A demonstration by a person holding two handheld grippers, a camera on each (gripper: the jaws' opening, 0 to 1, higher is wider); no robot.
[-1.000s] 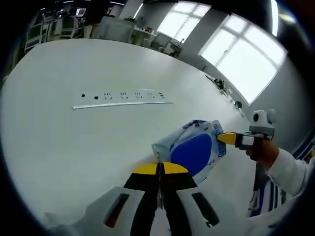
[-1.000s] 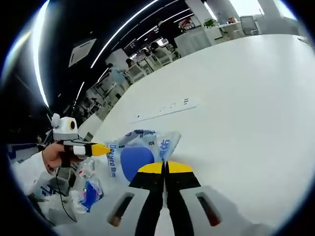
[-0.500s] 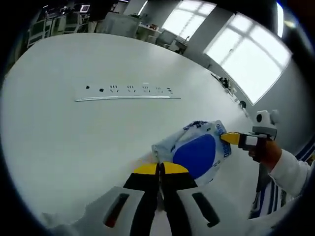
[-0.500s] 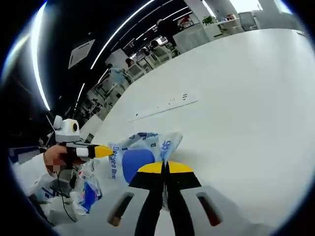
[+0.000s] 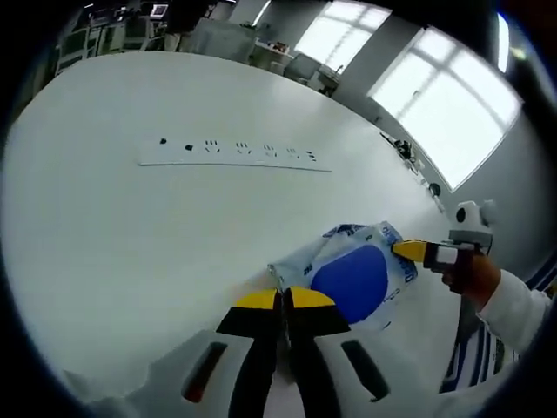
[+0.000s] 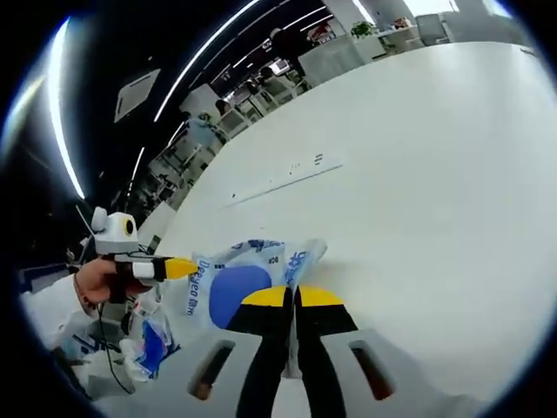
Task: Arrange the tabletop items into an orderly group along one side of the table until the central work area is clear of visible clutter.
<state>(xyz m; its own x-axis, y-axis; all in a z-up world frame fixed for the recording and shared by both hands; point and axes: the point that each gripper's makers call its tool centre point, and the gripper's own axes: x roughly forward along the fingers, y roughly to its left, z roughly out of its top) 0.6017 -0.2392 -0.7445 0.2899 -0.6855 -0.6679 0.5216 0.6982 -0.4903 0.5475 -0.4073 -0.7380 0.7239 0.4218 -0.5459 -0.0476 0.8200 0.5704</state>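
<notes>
Both the left gripper point(image 5: 280, 300) and right gripper point(image 6: 292, 298) are clenched on opposite edges of a soft, crinkly white-and-blue plastic pouch point(image 5: 352, 276), likely light and slippery.

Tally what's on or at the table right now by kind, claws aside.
Blue-and-white plastic packet held between both claws: 1
Built-in socket strip: 1
Crumpled blue-and-clear wrapper beside the table edge: 1
Total: 3
</notes>
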